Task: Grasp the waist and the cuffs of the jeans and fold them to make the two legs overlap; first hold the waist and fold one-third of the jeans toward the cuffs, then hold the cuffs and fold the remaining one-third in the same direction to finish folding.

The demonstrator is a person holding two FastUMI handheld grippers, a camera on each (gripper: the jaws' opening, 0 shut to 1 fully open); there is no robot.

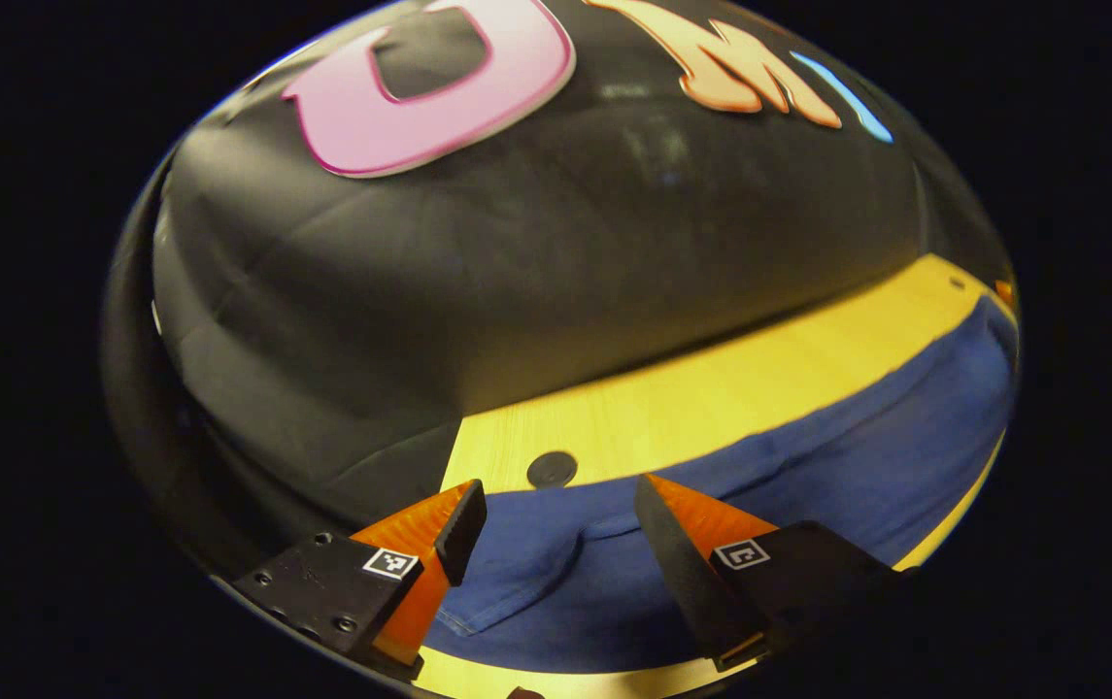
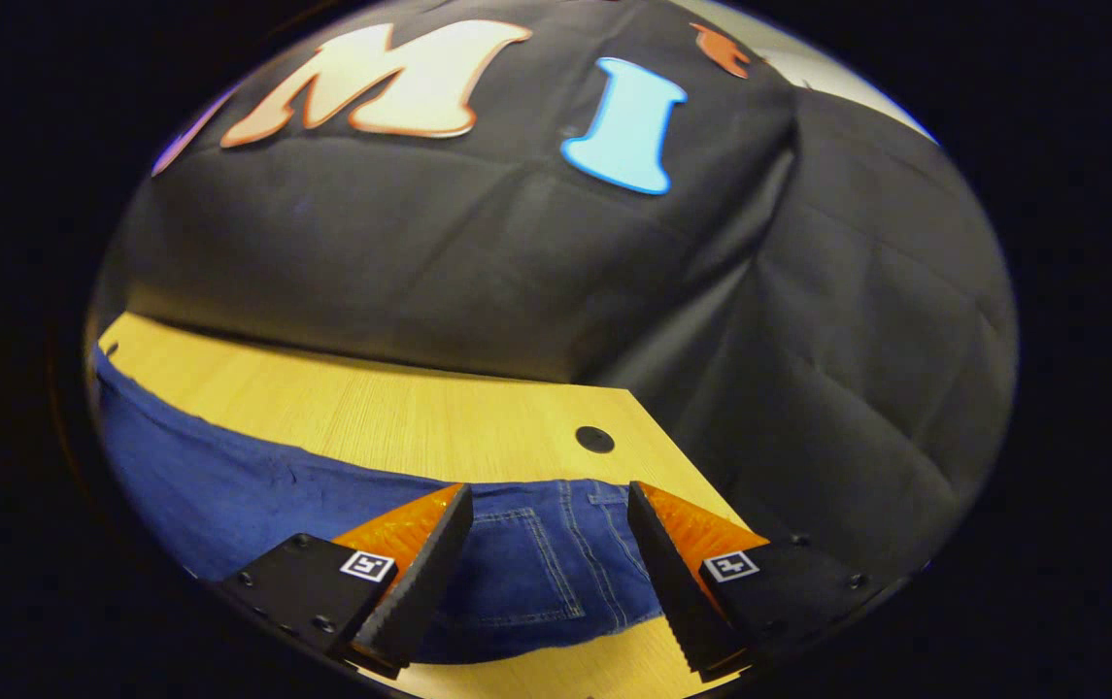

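While the jeans point(image 1: 808, 456) lie spread flat across the pale wooden surface point(image 1: 711, 388), both hand-held grippers hover above them with their jaws wide apart and nothing between the fingers.

In the left gripper view, the left hand-held gripper point(image 1: 556, 519) stands open over one end of the denim, where a stitched hem edge curves just beneath the gap between its fingers. Neither finger presses on the cloth as far as can be seen; whether the tips touch it cannot be told. The fabric runs from that end away to the right of the view, following the surface's near edge, with a strip of bare wood showing behind it and a thin strip in front. A small dark round hole point(image 1: 552, 469) sits in the wood just beyond the cloth, close to the surface's corner.

In the right gripper view, the right hand-held gripper point(image 2: 551, 515) is likewise open, poised over the waist end of the jeans point(image 2: 536, 573), where a back pocket with its stitching and a belt loop lie between the two fingers. The denim stretches away to the left of this view. Another dark round hole point(image 2: 594, 439) marks the wood just past the waist, near the surface's angled corner.
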